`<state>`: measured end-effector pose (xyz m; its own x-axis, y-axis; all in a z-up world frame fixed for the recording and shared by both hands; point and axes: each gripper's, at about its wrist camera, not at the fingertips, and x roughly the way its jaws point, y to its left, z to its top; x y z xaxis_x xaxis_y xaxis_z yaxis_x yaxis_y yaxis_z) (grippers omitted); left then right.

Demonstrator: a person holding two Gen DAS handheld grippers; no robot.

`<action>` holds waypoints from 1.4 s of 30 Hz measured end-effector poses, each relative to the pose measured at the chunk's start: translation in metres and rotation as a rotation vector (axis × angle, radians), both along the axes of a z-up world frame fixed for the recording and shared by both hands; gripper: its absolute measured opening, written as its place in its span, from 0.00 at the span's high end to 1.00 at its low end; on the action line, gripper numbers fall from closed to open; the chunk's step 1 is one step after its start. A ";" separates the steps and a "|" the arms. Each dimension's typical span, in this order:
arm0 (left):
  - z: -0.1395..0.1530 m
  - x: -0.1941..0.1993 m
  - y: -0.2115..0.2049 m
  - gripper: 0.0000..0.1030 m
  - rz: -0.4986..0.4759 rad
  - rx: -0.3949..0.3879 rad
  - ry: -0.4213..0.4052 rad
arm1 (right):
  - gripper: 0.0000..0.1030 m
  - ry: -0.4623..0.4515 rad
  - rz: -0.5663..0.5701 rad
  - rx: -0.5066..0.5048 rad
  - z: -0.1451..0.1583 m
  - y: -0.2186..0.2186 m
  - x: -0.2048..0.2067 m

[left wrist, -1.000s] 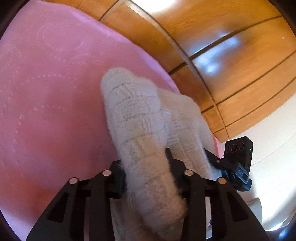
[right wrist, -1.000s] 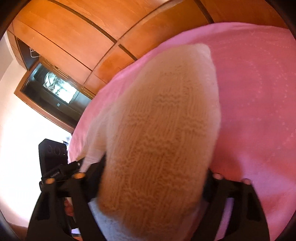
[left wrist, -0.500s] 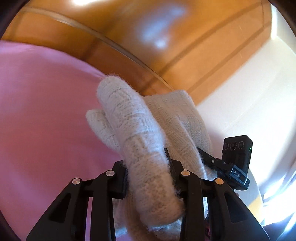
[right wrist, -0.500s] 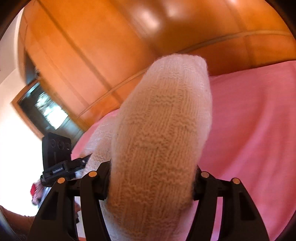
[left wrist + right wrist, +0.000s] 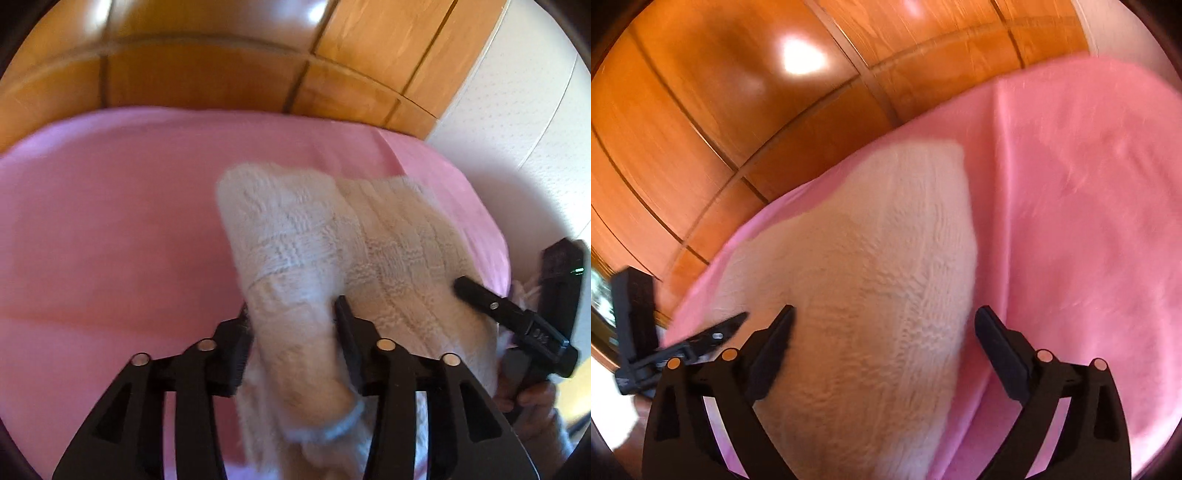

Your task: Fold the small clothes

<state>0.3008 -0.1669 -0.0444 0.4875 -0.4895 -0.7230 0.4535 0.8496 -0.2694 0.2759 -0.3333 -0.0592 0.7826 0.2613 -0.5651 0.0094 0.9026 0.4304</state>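
Left wrist view: the left gripper [image 5: 291,321] has a bunched roll of the cream knitted garment [image 5: 343,243] between its 2 fingers, jaws just easing apart with both pads seemingly touching the wool, the rest lying on the pink bedcover [image 5: 110,229] beside the right gripper [image 5: 469,288]. Right wrist view: the right gripper [image 5: 884,325] has just sprung wide, its fingers [image 5: 993,332] clear of the garment [image 5: 879,266] lying between them on the bedcover [image 5: 1089,206], wooden panelling [image 5: 701,110] behind.
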 end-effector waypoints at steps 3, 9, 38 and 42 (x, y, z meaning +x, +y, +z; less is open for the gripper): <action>0.014 -0.018 0.013 0.57 0.064 -0.005 -0.094 | 0.41 -0.083 -0.005 -0.124 0.030 0.018 -0.023; 0.016 -0.054 0.008 0.57 0.012 0.040 -0.203 | 0.55 -0.085 0.031 -0.255 0.030 0.065 -0.051; 0.027 -0.111 0.043 0.22 0.269 0.130 -0.270 | 0.03 -0.034 -0.250 -0.340 0.024 0.091 -0.101; 0.030 -0.122 0.045 0.14 0.282 0.141 -0.295 | 0.02 -0.051 -0.271 -0.372 0.028 0.103 -0.110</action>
<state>0.1788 -0.1219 -0.0146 0.7841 -0.2135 -0.5828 0.2381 0.9706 -0.0352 0.1655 -0.2300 -0.0317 0.8240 -0.1694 -0.5406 0.2532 0.9638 0.0839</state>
